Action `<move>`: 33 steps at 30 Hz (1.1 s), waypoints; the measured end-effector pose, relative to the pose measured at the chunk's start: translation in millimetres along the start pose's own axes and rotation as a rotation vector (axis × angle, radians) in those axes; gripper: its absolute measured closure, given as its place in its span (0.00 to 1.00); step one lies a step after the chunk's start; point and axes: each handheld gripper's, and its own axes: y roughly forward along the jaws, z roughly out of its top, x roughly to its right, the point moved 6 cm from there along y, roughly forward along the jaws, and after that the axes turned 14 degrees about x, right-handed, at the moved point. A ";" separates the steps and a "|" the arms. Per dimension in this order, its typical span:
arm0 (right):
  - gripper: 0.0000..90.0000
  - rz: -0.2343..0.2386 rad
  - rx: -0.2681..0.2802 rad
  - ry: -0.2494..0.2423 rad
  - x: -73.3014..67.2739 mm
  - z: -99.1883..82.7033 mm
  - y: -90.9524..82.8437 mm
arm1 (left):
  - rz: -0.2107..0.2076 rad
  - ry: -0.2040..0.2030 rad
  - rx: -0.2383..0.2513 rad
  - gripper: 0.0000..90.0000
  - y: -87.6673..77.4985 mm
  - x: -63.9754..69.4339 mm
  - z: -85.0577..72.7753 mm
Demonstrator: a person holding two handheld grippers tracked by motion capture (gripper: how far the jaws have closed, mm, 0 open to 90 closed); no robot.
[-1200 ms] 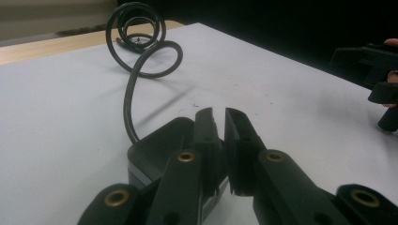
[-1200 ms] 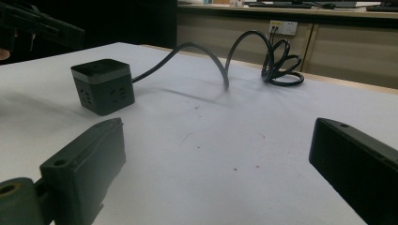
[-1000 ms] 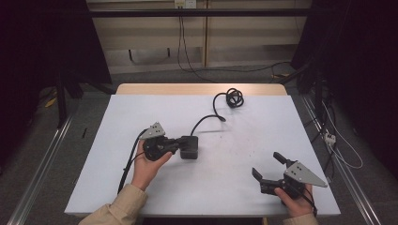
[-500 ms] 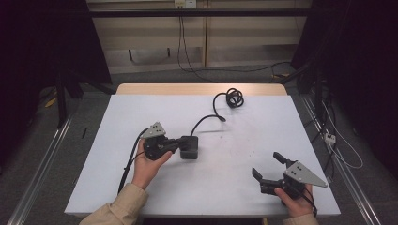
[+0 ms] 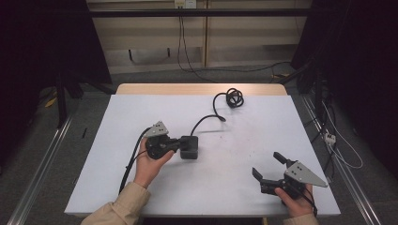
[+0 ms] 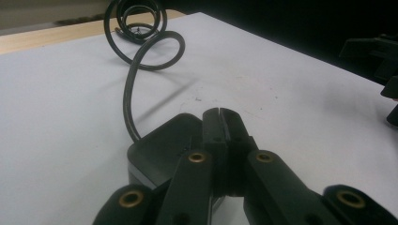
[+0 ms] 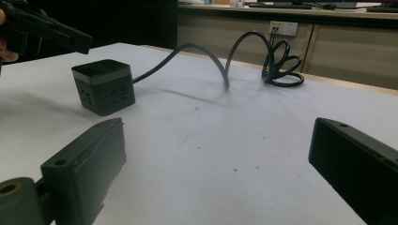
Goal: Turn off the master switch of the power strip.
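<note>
Trailing coiled cable, black cube socket [image 5: 189,146]

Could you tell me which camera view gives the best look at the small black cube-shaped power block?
The right gripper view: the small black cube-shaped power block stands whole, its top and two socket faces visible. In the high view it is small, beside the left claw. In the left gripper view the shut jaws hide much of it.

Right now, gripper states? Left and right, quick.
Left gripper: closed, jaws together above the black power cube, nothing clamped between them.
Right gripper: open, holding nothing, well apart from the cube.
</note>
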 end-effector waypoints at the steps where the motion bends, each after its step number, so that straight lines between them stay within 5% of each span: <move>1: 0.04 -0.001 0.000 -0.001 0.3 0.0 -0.1 | 0.000 0.000 -0.002 1.00 0.4 -0.2 -0.5; 33: 0.04 0.005 0.001 0.002 -0.6 0.2 0.2 | 0.020 0.028 -0.059 1.00 5.2 -0.8 -11.1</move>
